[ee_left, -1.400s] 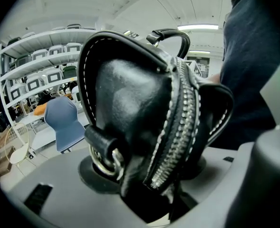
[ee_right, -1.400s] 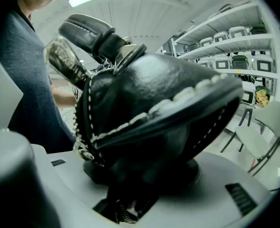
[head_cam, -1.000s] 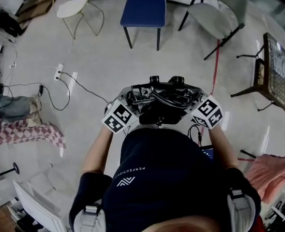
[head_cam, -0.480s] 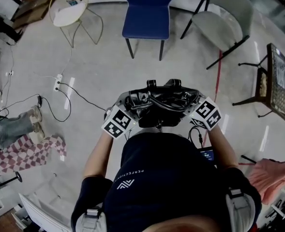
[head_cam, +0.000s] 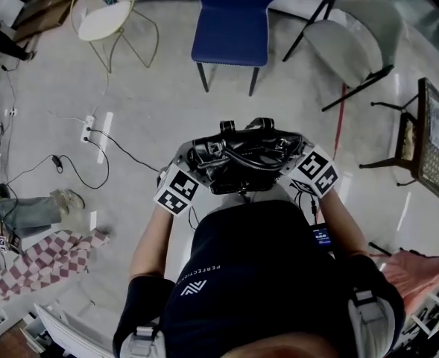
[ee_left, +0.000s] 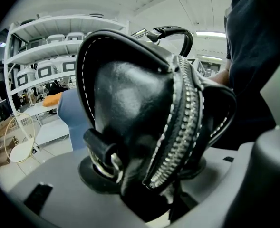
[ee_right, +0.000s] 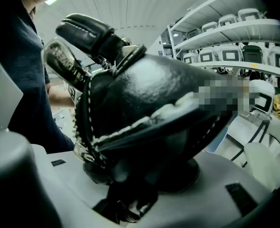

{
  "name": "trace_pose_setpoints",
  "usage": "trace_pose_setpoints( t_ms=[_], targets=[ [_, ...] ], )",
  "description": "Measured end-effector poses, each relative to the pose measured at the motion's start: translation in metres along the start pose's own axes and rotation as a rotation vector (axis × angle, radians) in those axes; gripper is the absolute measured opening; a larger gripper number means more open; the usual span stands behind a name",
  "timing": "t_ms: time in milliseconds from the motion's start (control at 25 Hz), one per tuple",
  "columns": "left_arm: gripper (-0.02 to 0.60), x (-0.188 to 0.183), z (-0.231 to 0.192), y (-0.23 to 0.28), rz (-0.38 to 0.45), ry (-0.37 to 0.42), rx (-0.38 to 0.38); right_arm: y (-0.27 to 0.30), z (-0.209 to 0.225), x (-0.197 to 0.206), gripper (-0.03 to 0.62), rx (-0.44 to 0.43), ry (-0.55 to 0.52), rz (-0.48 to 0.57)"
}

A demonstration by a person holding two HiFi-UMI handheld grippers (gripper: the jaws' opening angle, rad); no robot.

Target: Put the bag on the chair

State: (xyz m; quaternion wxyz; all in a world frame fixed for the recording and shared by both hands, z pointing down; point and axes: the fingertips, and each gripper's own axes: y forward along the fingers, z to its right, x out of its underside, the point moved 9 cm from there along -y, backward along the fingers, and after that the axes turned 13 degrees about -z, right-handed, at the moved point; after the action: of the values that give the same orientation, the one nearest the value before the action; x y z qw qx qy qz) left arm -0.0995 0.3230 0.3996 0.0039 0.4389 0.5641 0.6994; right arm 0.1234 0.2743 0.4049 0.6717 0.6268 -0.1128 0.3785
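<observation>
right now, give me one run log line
left gripper: shut on bag | right gripper: shut on bag | blue chair: ahead, empty | placed: not yet

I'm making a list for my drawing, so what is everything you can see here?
bag: one, black, held between both grippers
blue chair: one, blue, floor straight ahead
grey chair: one, grey, right of blue chair
white chair: one, white, left of blue chair
small table: one, dark, far right
power strip: one, white, floor at left
pink cloth: one, pink, lower right
left gripper: one, grey, shut on bag's left end
right gripper: one, grey, shut on bag's right end
</observation>
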Motion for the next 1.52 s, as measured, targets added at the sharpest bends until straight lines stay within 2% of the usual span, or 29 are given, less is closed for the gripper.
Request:
trace_pose_setpoints(
  t_ms=[400,600,840,1040,1280,1520],
  targets=[
    [0.296,-0.054,-0.069,0.040,-0.029,-0.077,-0.060,0.010,0.110,-0.035,0.224,-0.068,-0.057,-0.008],
    [0.296,-0.093,-0.109,0.052,-0.045,-0.087,-0.071,0.004,0.162,-0.060,0.224,-0.081,-0.058,0.000],
    [0.296,-0.079,-0.115,0.076,-0.008,-0.070,-0.104,0.023,0.173,-0.049,0.224,-0.043,-0.099,0.013],
    [0.296,-0.082,-0.123,0.081,0.004,-0.044,-0.110,0.024,0.179,-0.050,0.224,-0.009,-0.105,0.030],
    [0.298,-0.131,-0.171,0.101,-0.023,-0.055,-0.086,0.014,0.242,-0.074,0.224,-0.019,-0.062,0.013],
    [0.298,-0.133,-0.202,0.104,-0.025,-0.055,-0.052,0.024,0.256,-0.092,0.224,-0.014,-0.031,0.002]
  ],
)
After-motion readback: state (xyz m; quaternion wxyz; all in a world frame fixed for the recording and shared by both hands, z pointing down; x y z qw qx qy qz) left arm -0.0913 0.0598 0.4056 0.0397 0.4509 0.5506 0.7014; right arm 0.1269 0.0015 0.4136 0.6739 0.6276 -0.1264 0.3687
